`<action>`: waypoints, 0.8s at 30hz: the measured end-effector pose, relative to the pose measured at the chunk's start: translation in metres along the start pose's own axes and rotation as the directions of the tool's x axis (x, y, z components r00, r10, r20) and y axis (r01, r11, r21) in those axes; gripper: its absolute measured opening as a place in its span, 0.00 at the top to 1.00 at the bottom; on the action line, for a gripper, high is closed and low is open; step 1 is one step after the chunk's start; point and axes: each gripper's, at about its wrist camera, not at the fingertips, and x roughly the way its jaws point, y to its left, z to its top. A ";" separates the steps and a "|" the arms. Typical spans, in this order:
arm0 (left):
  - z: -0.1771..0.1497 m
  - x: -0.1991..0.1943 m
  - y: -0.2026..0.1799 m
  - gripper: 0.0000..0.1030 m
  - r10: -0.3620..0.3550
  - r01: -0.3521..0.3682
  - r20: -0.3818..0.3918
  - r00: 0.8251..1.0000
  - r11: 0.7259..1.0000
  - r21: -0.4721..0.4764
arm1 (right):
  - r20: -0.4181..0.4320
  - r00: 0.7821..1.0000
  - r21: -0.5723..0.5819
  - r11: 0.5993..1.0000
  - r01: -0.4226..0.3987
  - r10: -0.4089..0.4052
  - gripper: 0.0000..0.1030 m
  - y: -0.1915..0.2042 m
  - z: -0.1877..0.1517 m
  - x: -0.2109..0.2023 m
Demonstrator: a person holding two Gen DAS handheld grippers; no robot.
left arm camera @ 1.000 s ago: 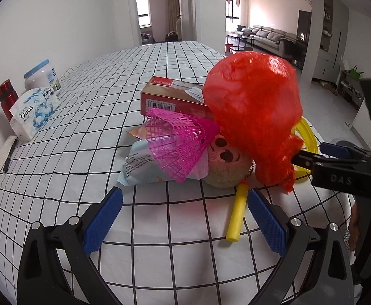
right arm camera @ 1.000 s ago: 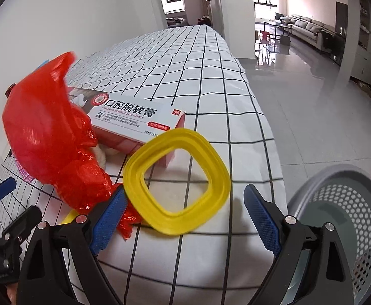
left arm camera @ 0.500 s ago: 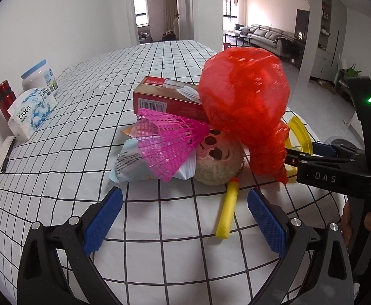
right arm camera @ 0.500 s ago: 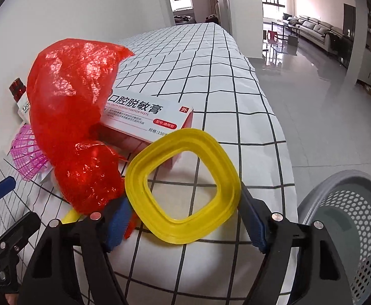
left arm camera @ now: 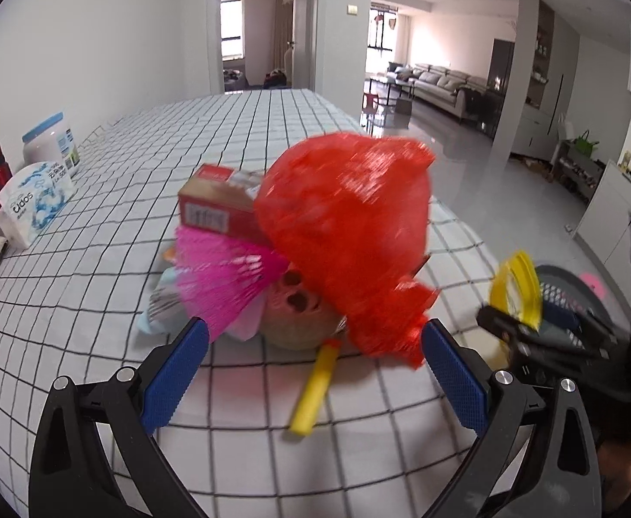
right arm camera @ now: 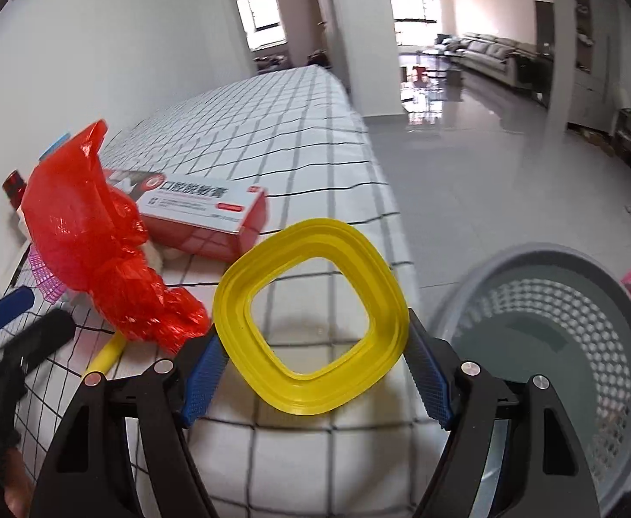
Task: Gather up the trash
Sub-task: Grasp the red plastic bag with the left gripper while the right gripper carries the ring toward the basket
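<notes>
Yellow ring (right arm camera: 311, 315), pinched by right gripper (right arm camera: 315, 375), overhangs table edge (right arm camera: 397, 233).

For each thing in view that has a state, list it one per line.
right gripper: shut on yellow ring
yellow ring: gripped, lifted
left gripper: open, empty
red plastic bag: crumpled, on the pile
toothpaste box: closed, lying flat
grey basket: on the floor, looks empty
yellow stick: lying on the bed

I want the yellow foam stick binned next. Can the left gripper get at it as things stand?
Probably yes. The left gripper is open and empty, and the yellow foam stick lies between its pads, mostly uncovered; only its far tip tucks under the red plastic bag.
</notes>
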 end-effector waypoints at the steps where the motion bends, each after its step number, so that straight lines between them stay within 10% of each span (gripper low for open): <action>1: 0.002 0.001 -0.004 0.06 -0.002 0.002 0.009 1.000 1.000 -0.007 | 0.003 1.000 0.008 1.000 0.003 -0.003 0.29 -0.003 -0.002 -0.004; 11: 0.018 0.030 -0.032 0.09 0.074 -0.072 0.049 0.996 0.996 -0.055 | -0.010 1.000 0.119 0.993 0.009 -0.007 0.29 -0.042 -0.029 -0.033; 17: 0.017 0.032 -0.043 0.54 0.056 -0.055 0.034 0.998 0.998 -0.024 | 0.000 1.000 0.152 0.988 0.006 -0.006 0.29 -0.054 -0.033 -0.041; 24: 0.015 0.018 -0.039 0.72 0.030 -0.030 0.040 0.999 1.000 -0.010 | 0.015 1.000 0.165 0.986 -0.013 0.011 0.29 -0.058 -0.038 -0.052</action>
